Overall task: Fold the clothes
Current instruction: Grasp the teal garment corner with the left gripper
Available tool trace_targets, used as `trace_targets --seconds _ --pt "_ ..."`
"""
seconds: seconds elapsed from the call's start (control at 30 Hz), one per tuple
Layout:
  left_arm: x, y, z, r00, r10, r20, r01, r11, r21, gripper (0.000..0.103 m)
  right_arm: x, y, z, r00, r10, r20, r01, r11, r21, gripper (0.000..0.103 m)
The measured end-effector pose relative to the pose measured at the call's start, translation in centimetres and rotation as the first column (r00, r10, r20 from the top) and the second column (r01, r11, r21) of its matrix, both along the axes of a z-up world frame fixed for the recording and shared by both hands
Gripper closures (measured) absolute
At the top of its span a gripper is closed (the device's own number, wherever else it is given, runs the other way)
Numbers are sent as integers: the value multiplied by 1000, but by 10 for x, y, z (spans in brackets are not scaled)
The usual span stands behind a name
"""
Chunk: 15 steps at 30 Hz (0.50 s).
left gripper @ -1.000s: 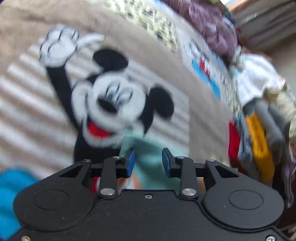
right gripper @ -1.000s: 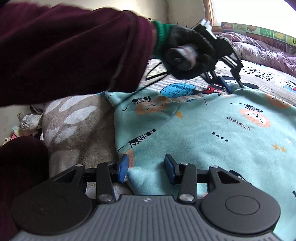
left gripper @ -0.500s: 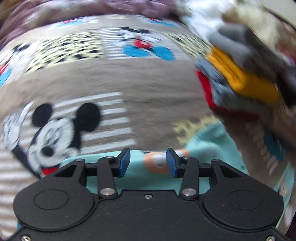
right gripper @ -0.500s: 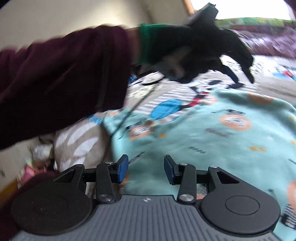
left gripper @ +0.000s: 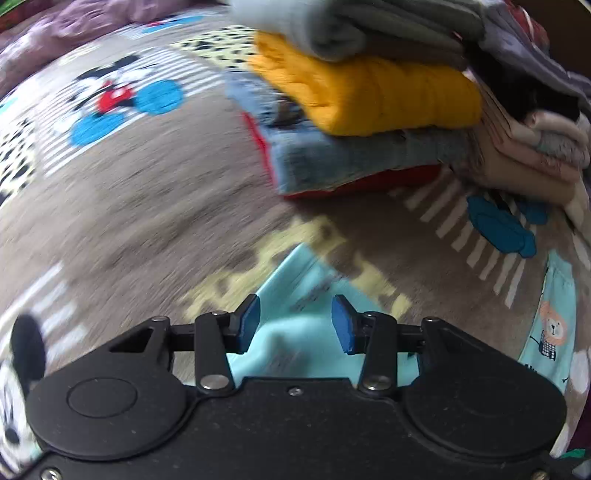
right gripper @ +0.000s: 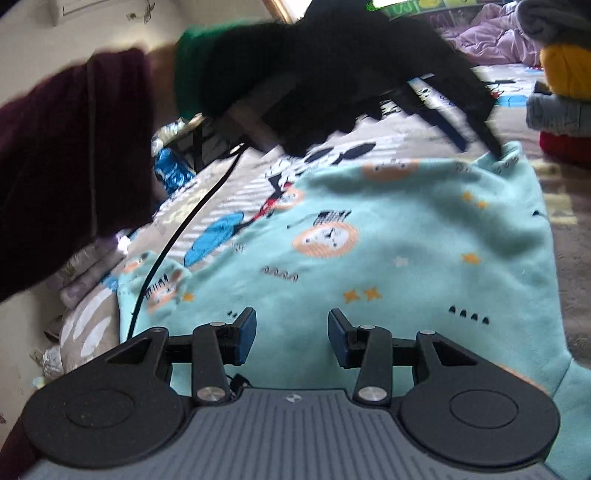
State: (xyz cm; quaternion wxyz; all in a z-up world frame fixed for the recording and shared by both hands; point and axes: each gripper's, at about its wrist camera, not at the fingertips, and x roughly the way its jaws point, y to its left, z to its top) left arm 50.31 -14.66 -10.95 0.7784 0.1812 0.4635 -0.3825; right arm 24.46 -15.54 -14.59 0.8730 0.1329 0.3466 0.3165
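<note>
Garment [right gripper: 399, 254]: turquoise fleece piece with lion and star print, spread flat on the cartoon-mouse blanket [left gripper: 122, 177]; landmark for all positions below. Its long axis runs from the right gripper [right gripper: 291, 338] away toward the folded stack [left gripper: 369, 110]; its far corner points at that stack.

Surroundings: folded stack sits on the blanket beyond the far corner of the garment, well apart from it; layers from the bottom are red, blue-grey, mustard yellow and grey, with more folded pieces at its right side. Purple bedding [right gripper: 491, 33] lies beyond the garment at the far edge. Black cable [right gripper: 184, 229] hangs across the left edge of the garment. Maroon sleeve [right gripper: 70, 158] with a green cuff fills the space to the left of the garment and blocks that side of the right wrist view.

Left gripper [left gripper: 295, 325]: jaws partly apart, over the far corner of the garment; cloth shows between the blue pads [left gripper: 248, 323] but does not fill the gap, no pinch seen. From the right wrist view it is a dark blur, tips at that corner; contact cannot be told.

Right gripper: jaws partly apart, over the near part of the garment, nothing clamped.

Hard to read: both views are motion-blurred; top of the stack is cut off; near edge of the garment is hidden under the gripper bodies.
</note>
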Motion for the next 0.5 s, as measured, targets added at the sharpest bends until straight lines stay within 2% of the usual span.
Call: trace_targets --seconds 0.1,0.13,0.17,0.27,0.37,0.4,0.5 --pt "2 -13 -9 999 -23 25 22 999 28 65 2 3 -5 1000 11 -17 -11 1000 -12 58" --pt "3 -18 -12 999 -30 33 29 999 37 75 2 4 -7 1000 14 -19 -14 1000 -11 57" --pt "0 -21 -13 997 -47 55 43 997 58 101 3 3 -8 1000 15 -23 -15 1000 -5 57" --pt "-20 -19 4 987 -107 117 108 994 2 103 5 1 -11 999 14 -35 -14 1000 15 56" --pt "-36 -8 33 968 -50 247 64 997 -49 103 5 -2 -12 999 11 -42 -10 1000 27 56" --pt "-37 -5 39 966 -28 258 53 994 -92 103 5 -1 -11 999 11 -42 -10 1000 26 55" --pt "-28 -11 31 971 -24 240 38 998 -57 102 5 0 -12 999 12 -40 -11 1000 23 55"
